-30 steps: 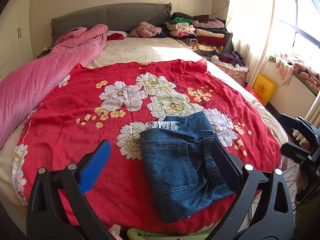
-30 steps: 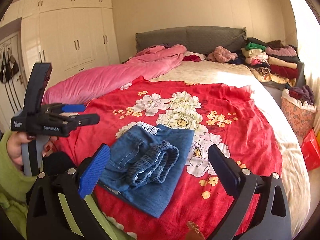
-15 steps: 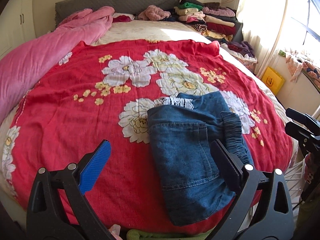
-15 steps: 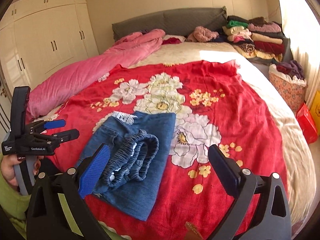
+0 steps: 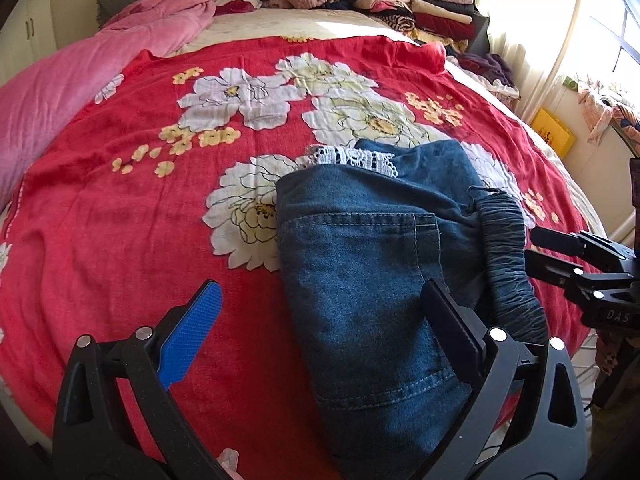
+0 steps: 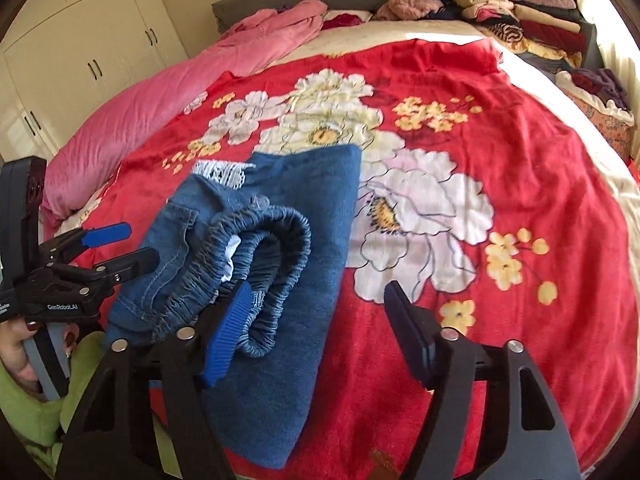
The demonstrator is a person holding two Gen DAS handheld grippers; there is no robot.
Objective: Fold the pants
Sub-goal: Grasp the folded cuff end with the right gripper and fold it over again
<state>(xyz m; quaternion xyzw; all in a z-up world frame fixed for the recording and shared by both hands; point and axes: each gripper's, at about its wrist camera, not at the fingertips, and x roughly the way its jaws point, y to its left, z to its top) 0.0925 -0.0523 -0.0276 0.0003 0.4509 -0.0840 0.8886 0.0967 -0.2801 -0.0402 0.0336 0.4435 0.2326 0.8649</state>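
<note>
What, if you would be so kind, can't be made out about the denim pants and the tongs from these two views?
- Left wrist view: the near end of the folded denim pants is hidden behind the left tongs and cut off by the bottom edge.
- Right wrist view: whether the right tongs touch the elastic waistband; the blue finger overlaps it.
- Both views: the pant legs, folded under.

Sunlit bed, cream wardrobes, bright window.
</note>
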